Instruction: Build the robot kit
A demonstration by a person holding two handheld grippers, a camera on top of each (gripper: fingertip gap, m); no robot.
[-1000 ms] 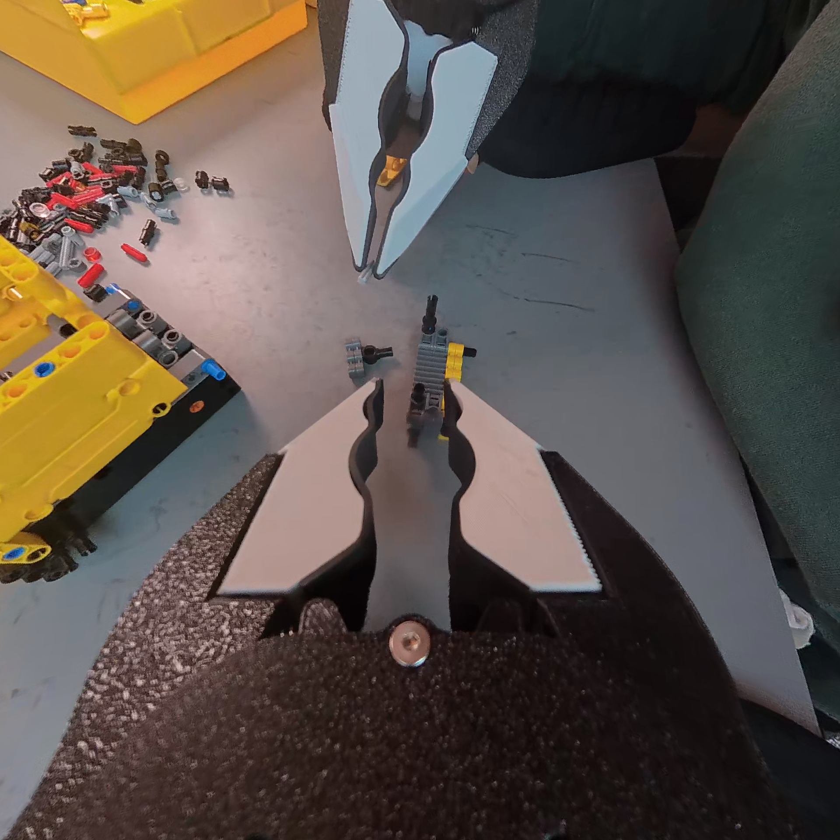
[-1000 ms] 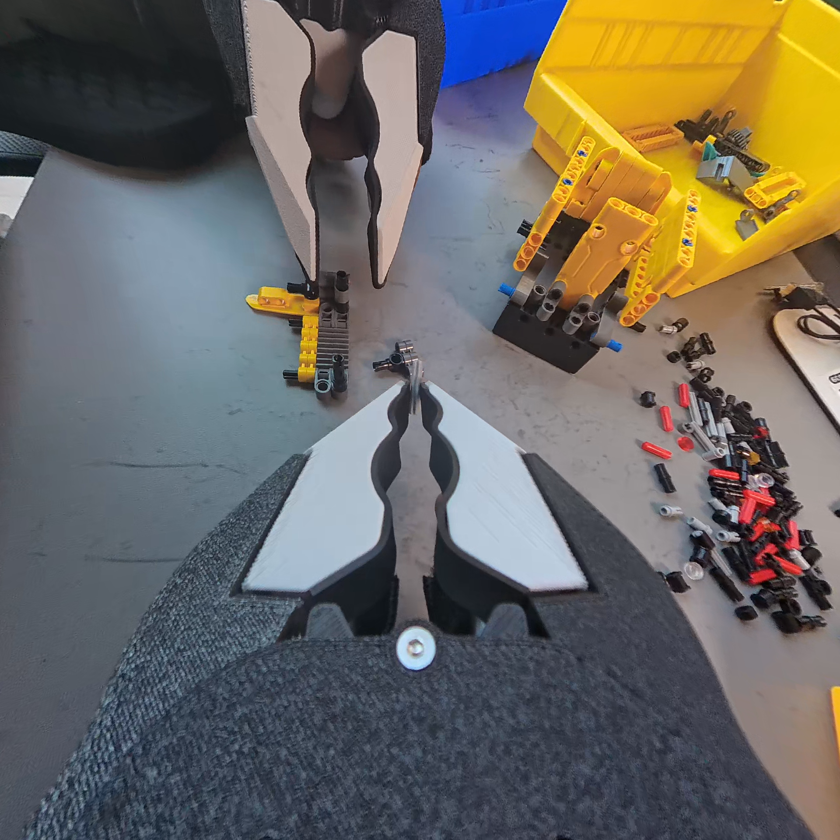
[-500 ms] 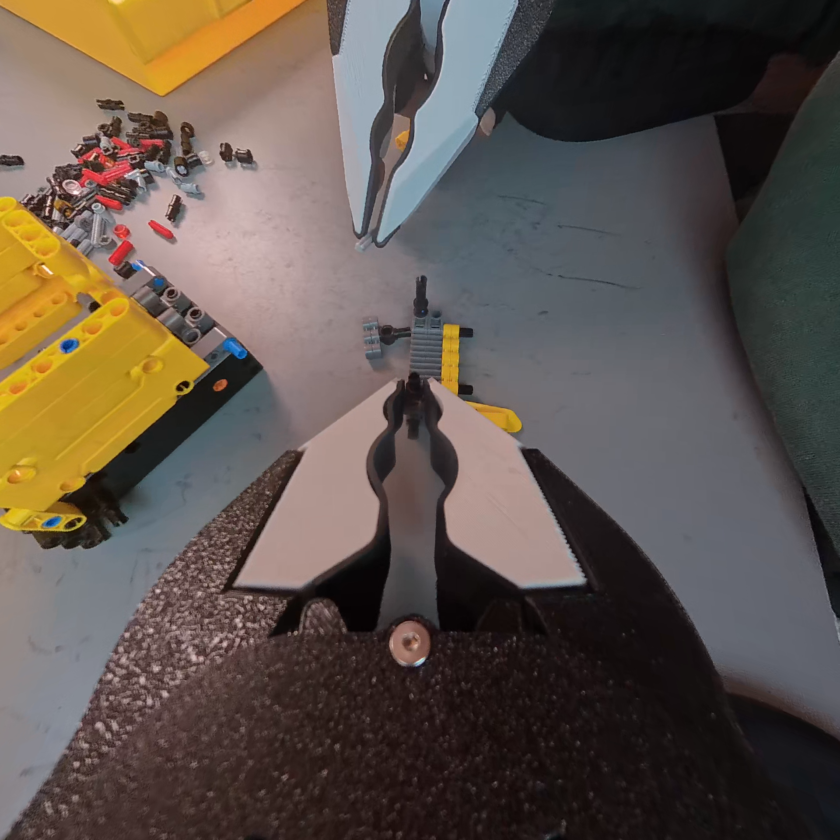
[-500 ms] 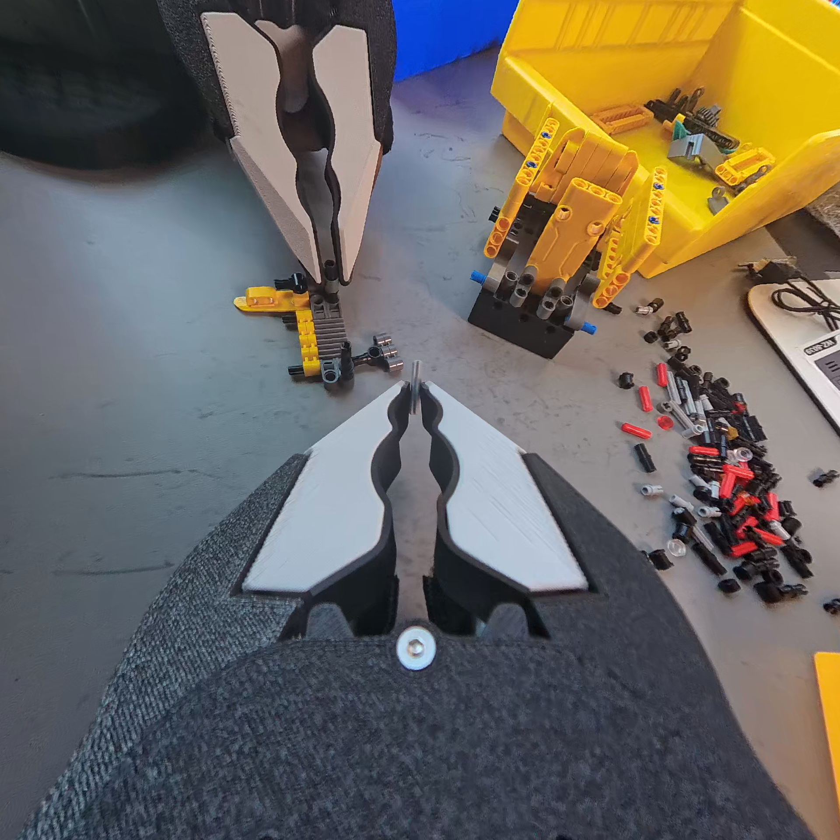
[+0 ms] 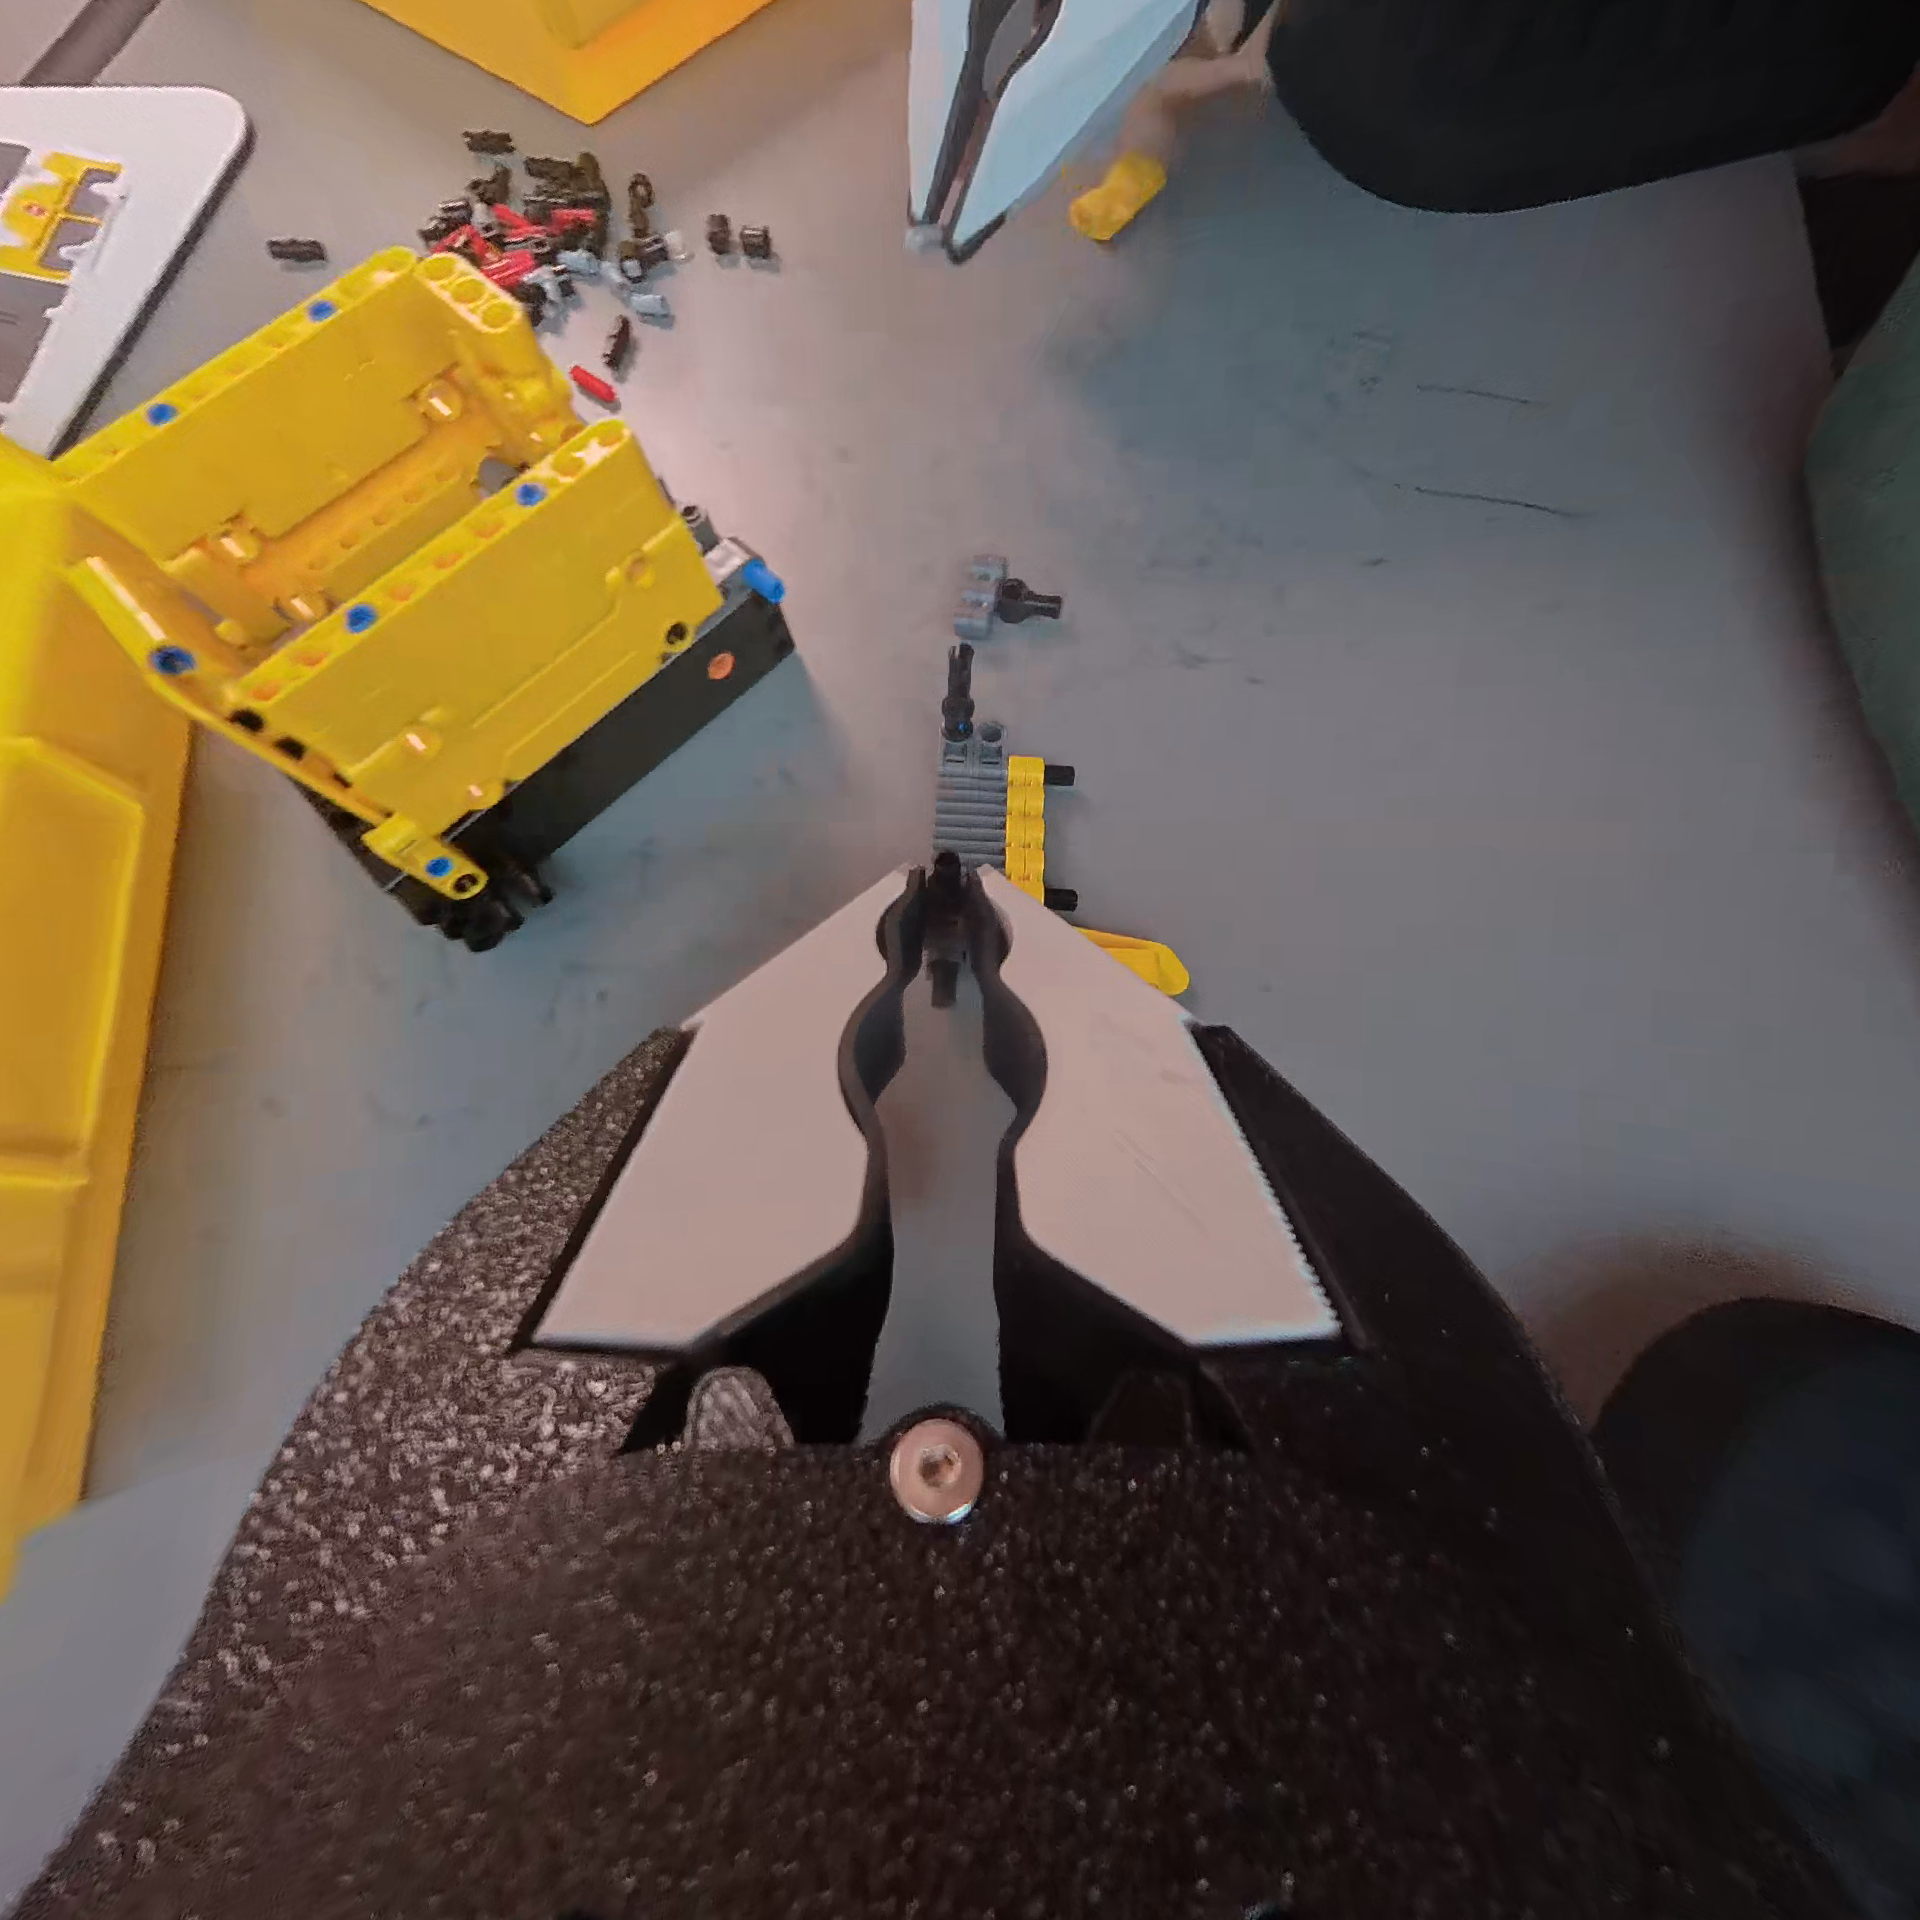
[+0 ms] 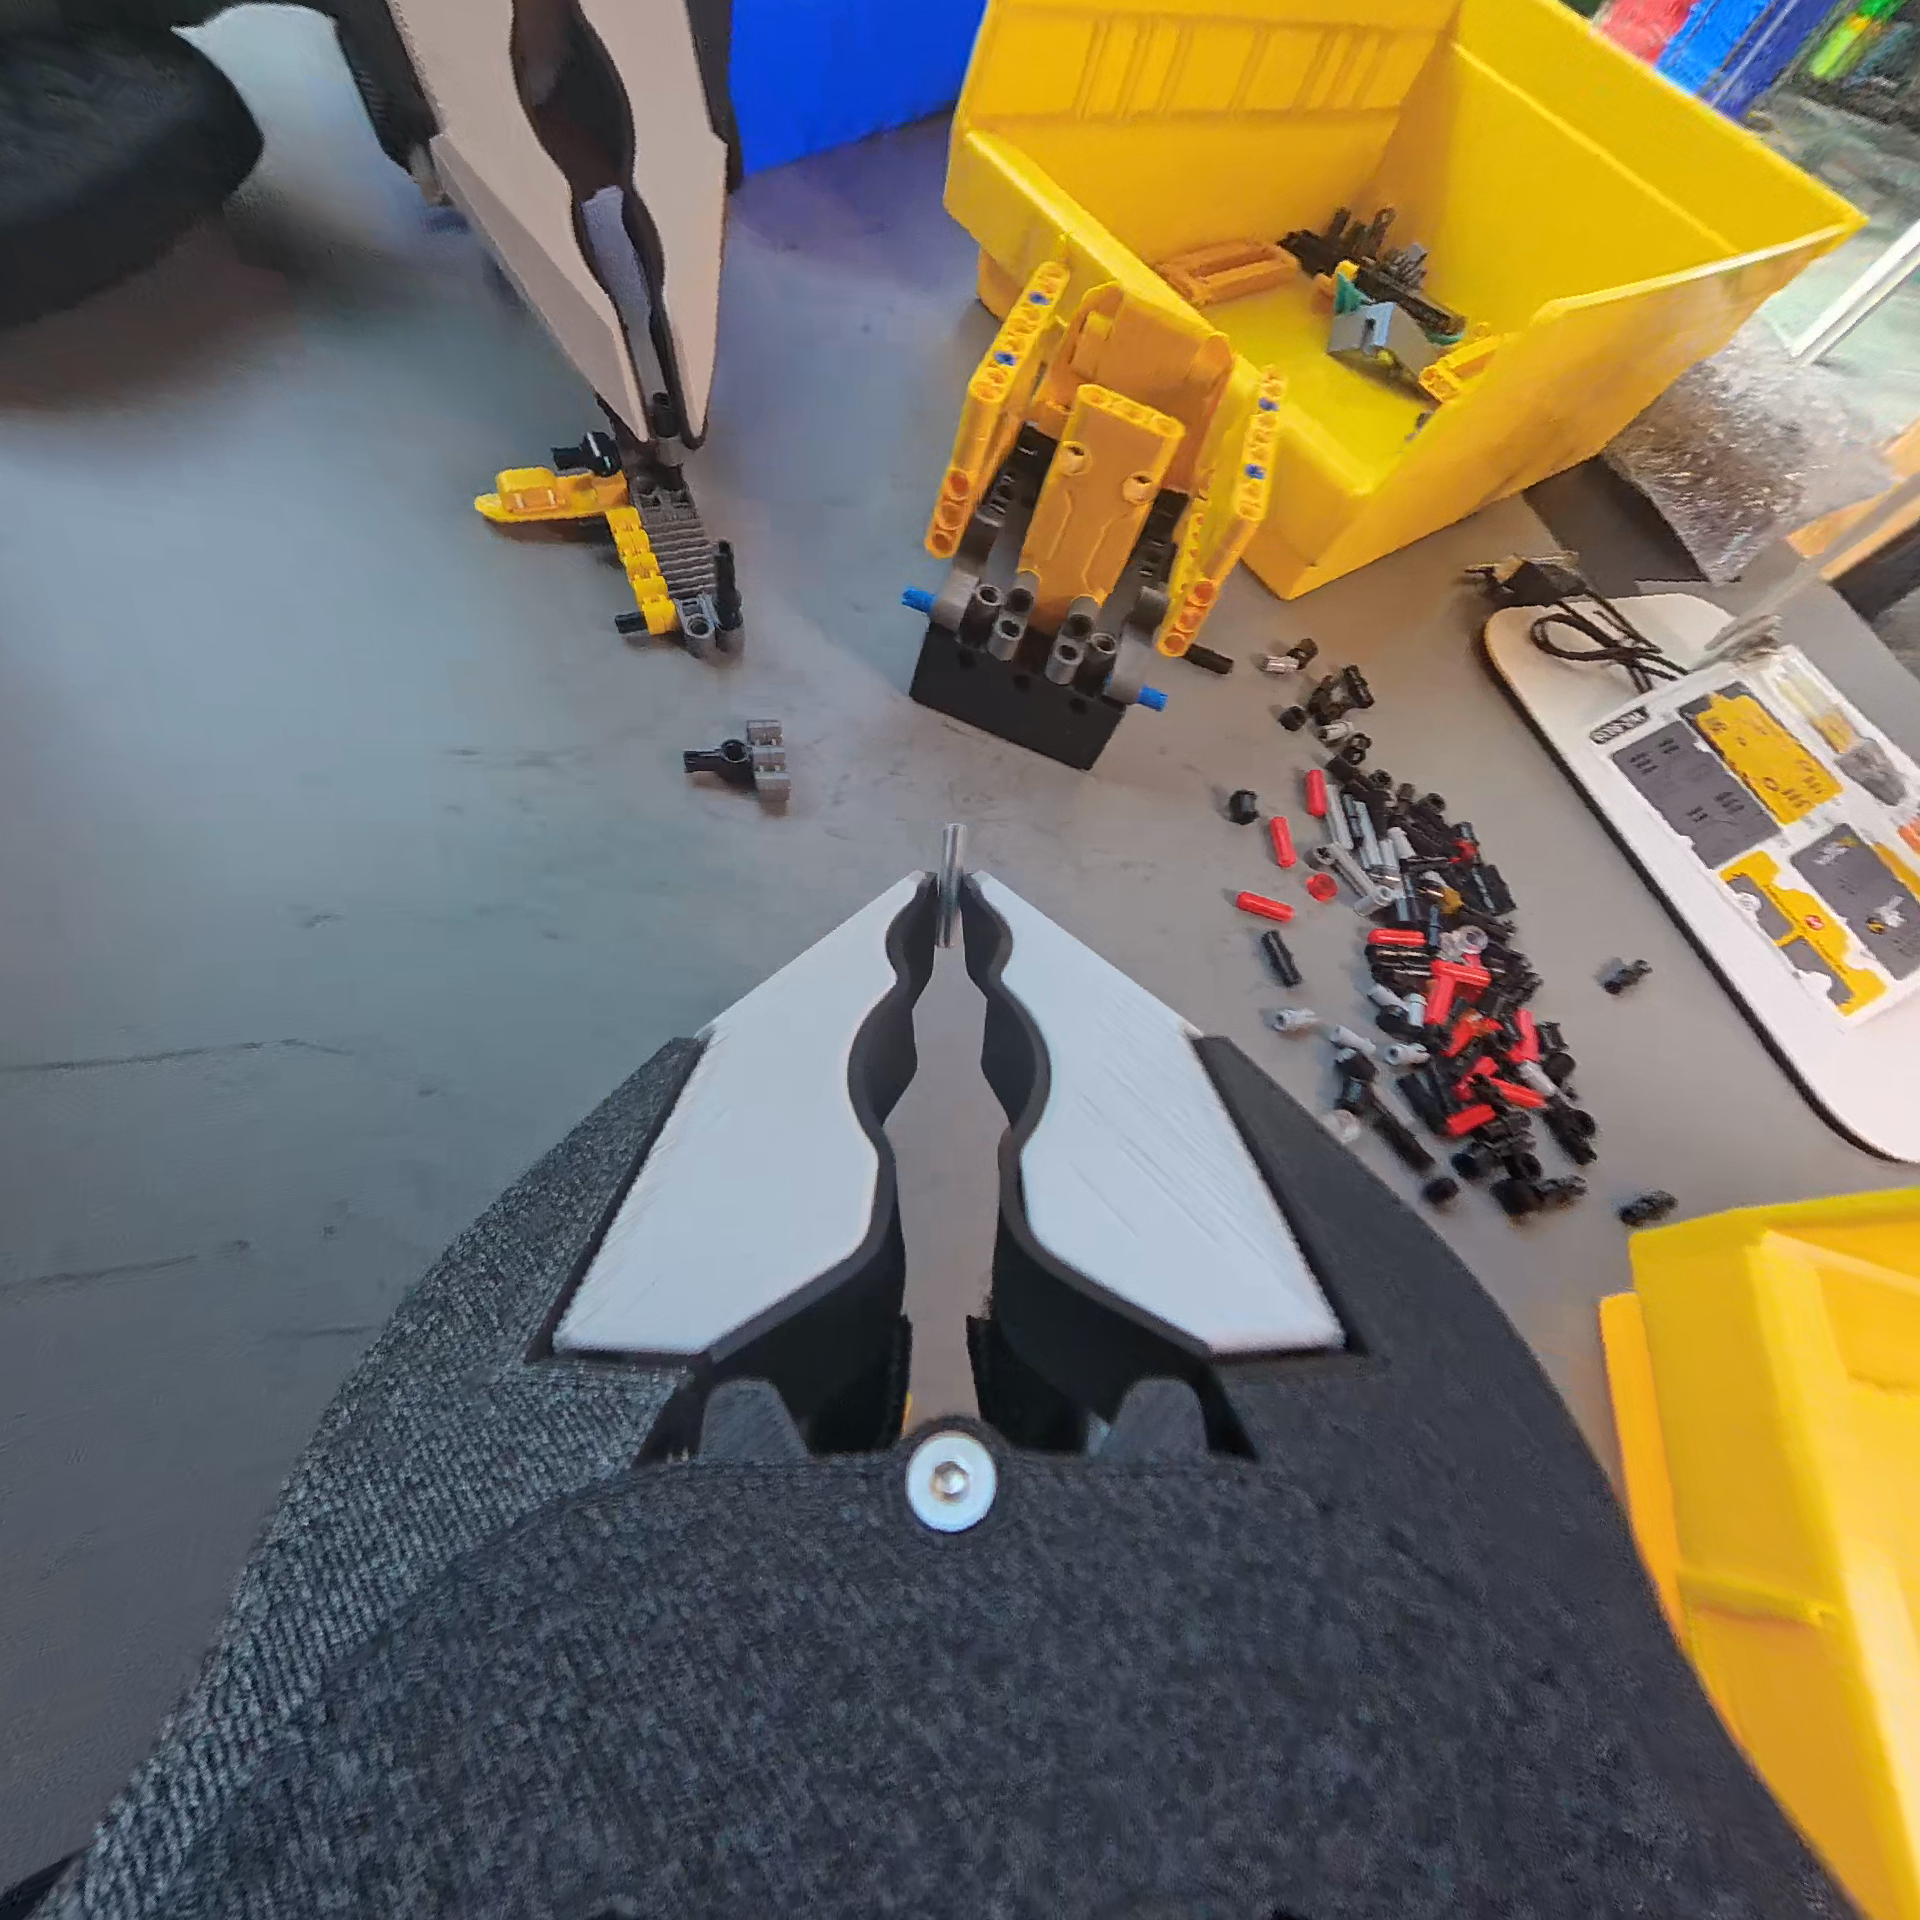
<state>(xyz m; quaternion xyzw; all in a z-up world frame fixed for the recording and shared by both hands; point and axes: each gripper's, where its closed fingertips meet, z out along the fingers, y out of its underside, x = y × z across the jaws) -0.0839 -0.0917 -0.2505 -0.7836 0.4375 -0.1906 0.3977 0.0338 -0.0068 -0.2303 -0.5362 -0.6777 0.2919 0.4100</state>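
The left claw [image 5: 945, 883] is clamped on a black pin at the near end of the small grey-and-yellow brick piece [image 5: 987, 805] lying on the bench [image 5: 1455, 727]. Beyond that piece, the right claw [image 6: 948, 883] pinches a thin grey rod [image 6: 950, 868].

Open grey counter [image 6: 260, 935] lay to the left of the small grey-and-yellow brick assembly [image 6: 665, 551]. On the right, passage was crowded by the large yellow-and-black brick model [image 6: 1081, 540], the yellow bin [image 6: 1507, 436] behind it, and a scatter of loose pins [image 6: 1434, 987]. A small grey connector [image 6: 753, 758] sat between.
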